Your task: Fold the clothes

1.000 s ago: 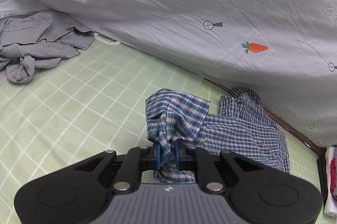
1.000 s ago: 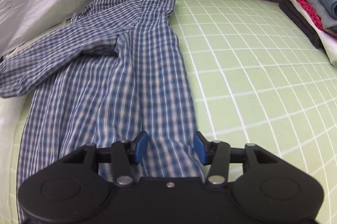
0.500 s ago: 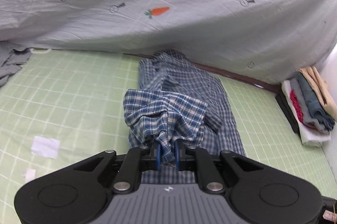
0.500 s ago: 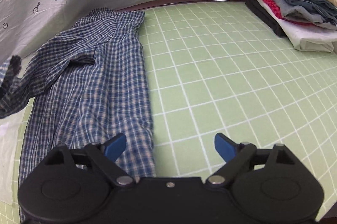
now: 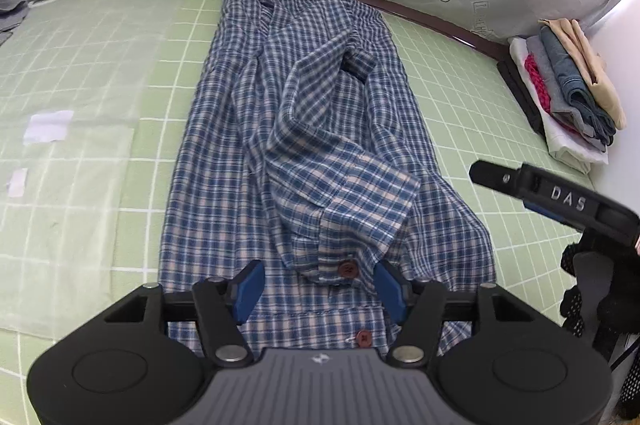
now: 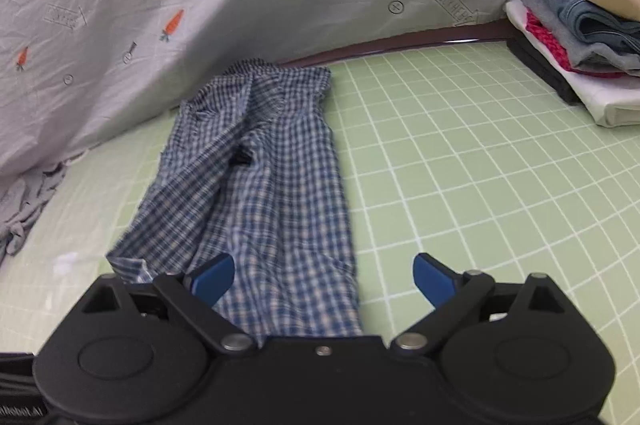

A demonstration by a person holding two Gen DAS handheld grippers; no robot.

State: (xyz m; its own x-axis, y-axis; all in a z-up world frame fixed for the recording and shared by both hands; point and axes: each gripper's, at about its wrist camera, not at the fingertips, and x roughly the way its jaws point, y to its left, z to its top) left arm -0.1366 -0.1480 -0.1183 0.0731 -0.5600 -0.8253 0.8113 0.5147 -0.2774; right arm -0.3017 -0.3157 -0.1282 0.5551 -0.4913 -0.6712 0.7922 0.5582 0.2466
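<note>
Your left gripper (image 5: 318, 287) is opening around the blue checked cotton shirt (image 5: 304, 129)'s buttoned cuff (image 5: 352, 229); your right gripper (image 6: 323, 275) is opening too, empty. Withdraw carelessly and a pad may snag the cuff, undoing the sleeve fold.

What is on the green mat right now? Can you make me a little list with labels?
shirt: blue checked shirt lying long on the green grid mat, one sleeve cuff laid over its middle
left gripper: jaws opening, cuff lies between them, unpressed
right gripper: jaws opening, above the shirt's edge, holding nothing
folded pile: far right corner
backdrop: grey carrot-print sheet
</note>
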